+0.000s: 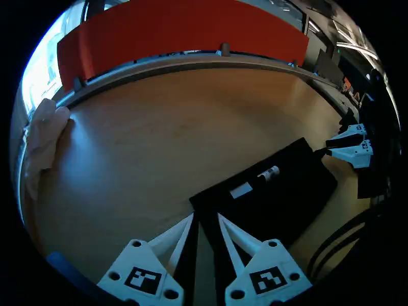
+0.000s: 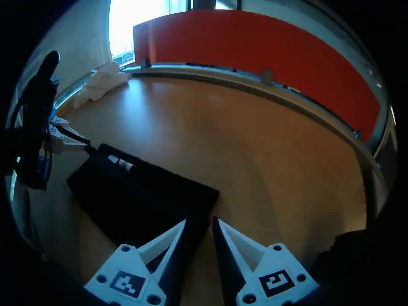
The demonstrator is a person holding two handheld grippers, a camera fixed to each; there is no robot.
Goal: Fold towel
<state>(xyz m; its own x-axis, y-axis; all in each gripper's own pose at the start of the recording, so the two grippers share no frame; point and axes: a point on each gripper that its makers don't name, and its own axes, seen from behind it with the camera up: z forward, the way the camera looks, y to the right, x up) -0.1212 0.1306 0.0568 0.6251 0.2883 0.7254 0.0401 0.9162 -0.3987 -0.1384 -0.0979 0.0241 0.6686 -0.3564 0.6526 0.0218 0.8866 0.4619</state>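
Here's the black towel (image 1: 275, 204), lying flat on the wooden table (image 1: 153, 143), low and right of centre in the left gripper view. A white label (image 1: 240, 190) shows on its top face. The left gripper (image 1: 206, 217) comes in from the bottom edge with its tips right at the towel's near corner. Its fingers are drawn close with just a thin slit of table showing between them, and I can't tell whether any cloth is caught.

Over in the right gripper view, the right gripper (image 2: 200, 220) is also at the bottom of the frame, tips just short of another towel corner. There's the same narrow gap, and again I can't tell if it's pinching.

A red panel (image 1: 178, 30) runs along the top of the frame behind the table. A crumpled pale cloth (image 1: 46, 132) sits at the far left edge, well apart from the towel.
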